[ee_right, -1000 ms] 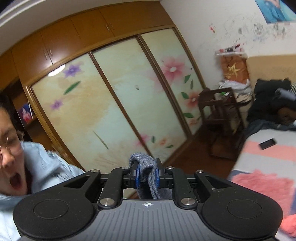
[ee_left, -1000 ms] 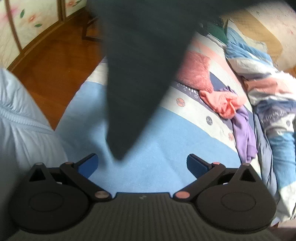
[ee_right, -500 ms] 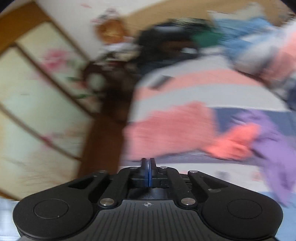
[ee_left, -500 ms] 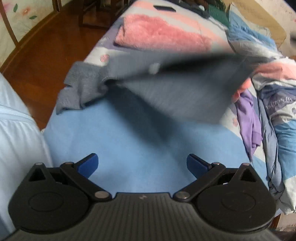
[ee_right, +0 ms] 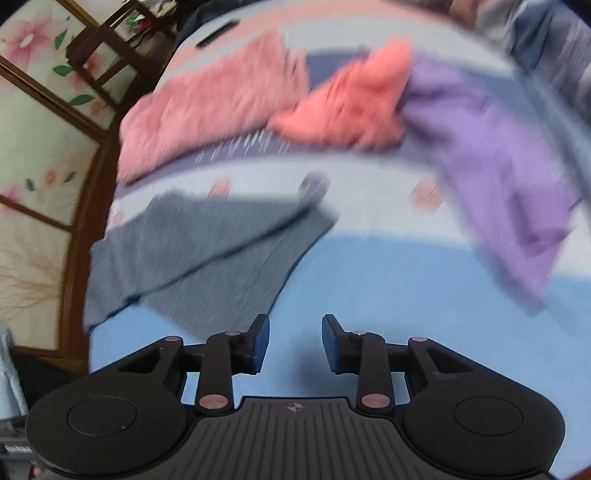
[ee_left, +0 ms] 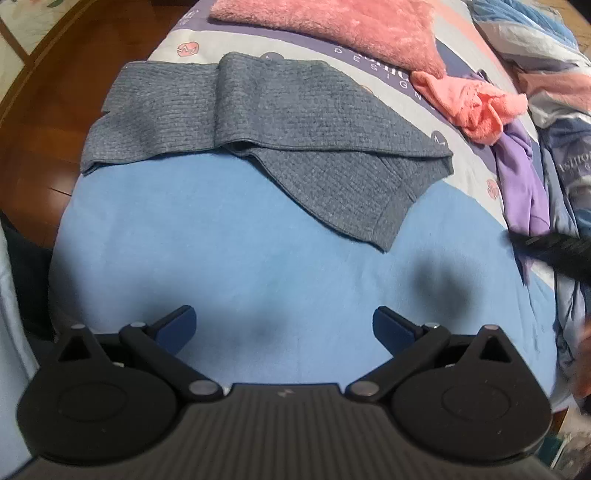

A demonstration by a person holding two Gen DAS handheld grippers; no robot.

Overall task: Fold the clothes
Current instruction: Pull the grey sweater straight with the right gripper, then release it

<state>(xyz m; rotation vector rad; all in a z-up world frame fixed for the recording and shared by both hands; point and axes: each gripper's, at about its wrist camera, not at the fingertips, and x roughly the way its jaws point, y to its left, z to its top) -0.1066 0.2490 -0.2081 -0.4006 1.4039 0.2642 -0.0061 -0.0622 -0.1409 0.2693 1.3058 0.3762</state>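
A grey knit garment lies spread on the blue bedsheet, one part folded over another. It shows blurred at the left of the right wrist view as the grey garment. My left gripper hangs open over bare blue sheet, short of the garment. The jaws of my right gripper are opening, with nothing between them, just right of the garment's near corner. The dark edge of the right gripper shows at the right of the left wrist view.
A pink fluffy garment, a coral garment and a purple garment lie beyond and to the right, with a heap of bedding. The wooden floor drops off the bed's left edge. A dark chair stands beyond.
The grey garment hung from the raised right gripper; it now lies on the bed. The right gripper has swung down and let go. The left gripper has sunk toward the sheet.
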